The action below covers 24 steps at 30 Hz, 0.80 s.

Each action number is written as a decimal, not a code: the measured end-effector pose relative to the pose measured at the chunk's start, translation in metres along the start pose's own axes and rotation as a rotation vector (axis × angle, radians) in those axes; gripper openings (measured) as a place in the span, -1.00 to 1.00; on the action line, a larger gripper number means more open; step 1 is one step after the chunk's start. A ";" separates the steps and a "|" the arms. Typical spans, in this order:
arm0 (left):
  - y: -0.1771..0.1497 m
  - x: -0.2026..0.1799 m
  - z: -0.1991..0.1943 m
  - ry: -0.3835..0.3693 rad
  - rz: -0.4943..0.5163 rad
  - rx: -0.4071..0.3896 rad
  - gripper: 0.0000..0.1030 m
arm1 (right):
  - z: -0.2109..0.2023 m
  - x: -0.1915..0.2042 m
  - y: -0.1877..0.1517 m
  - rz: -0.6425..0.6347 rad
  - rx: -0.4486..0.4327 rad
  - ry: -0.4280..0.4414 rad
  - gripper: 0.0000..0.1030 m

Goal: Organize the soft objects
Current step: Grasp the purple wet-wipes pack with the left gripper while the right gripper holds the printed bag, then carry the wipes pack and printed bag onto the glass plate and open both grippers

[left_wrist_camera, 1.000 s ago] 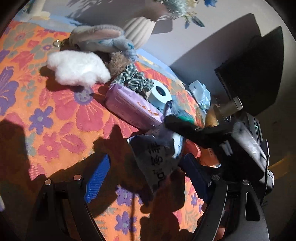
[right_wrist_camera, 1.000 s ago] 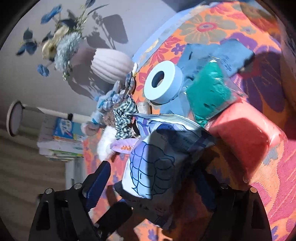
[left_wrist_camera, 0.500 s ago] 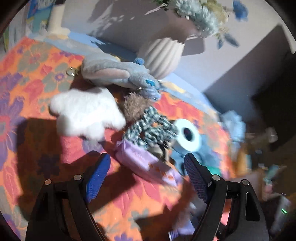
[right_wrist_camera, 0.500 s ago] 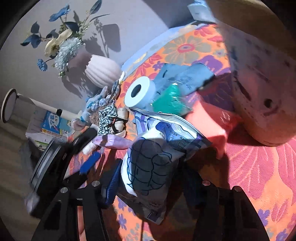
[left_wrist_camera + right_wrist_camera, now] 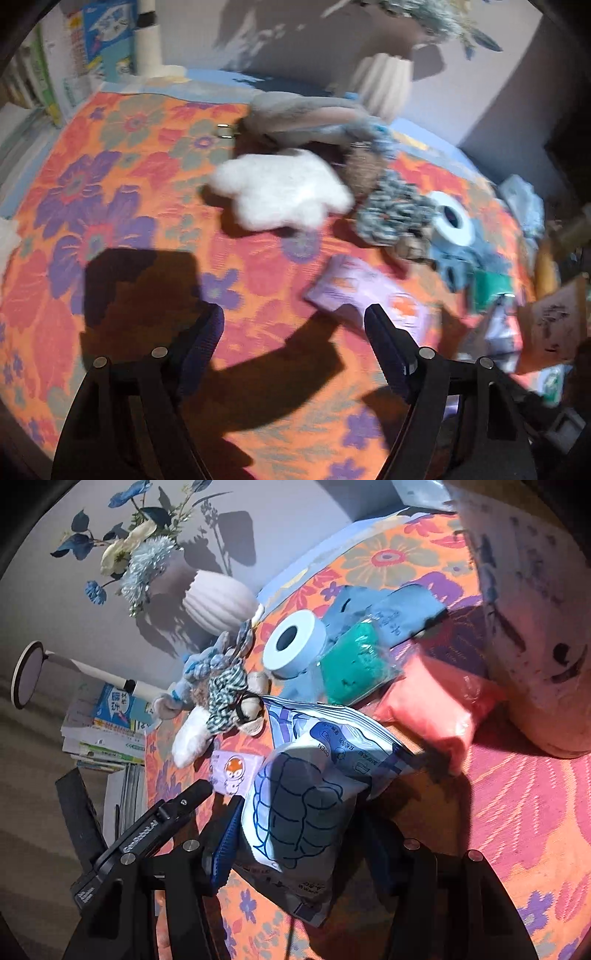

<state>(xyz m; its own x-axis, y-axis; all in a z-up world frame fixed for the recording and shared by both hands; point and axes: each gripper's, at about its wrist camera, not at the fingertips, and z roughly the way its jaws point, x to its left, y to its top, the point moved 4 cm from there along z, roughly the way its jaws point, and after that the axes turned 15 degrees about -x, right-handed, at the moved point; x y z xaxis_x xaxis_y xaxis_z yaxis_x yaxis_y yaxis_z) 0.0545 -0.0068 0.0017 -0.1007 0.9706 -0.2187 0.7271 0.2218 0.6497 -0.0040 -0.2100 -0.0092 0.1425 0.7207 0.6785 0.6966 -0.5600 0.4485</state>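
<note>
Right now the right gripper [image 5: 301,834] has its fingers pinching a white pouch with a blue turtle drawing [image 5: 303,812], low over the flowered cloth [image 5: 517,812]. Left gripper [image 5: 293,328]: fingers spread, just been closing, nothing between them, above the cloth. Lilac tissue pack [image 5: 364,295] sits beside its right finger; white plush [image 5: 280,190] farther off.
</note>
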 end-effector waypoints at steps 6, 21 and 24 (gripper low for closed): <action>-0.001 -0.043 0.021 -0.026 0.005 0.030 0.48 | -0.007 -0.004 -0.004 -0.006 0.012 0.002 0.14; -0.013 -0.045 0.013 -0.110 0.256 -0.046 -0.29 | -0.014 -0.002 -0.006 -0.074 0.024 0.004 0.14; -0.021 -0.027 -0.005 -0.160 0.318 -0.045 -0.29 | -0.011 0.010 -0.011 -0.172 0.056 -0.029 0.14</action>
<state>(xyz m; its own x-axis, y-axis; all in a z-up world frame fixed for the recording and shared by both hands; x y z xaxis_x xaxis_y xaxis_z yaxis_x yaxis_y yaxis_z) 0.0392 -0.0375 -0.0022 0.2363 0.9656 -0.1089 0.6739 -0.0821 0.7342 -0.0181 -0.2013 -0.0008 0.0378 0.8157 0.5772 0.7504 -0.4046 0.5226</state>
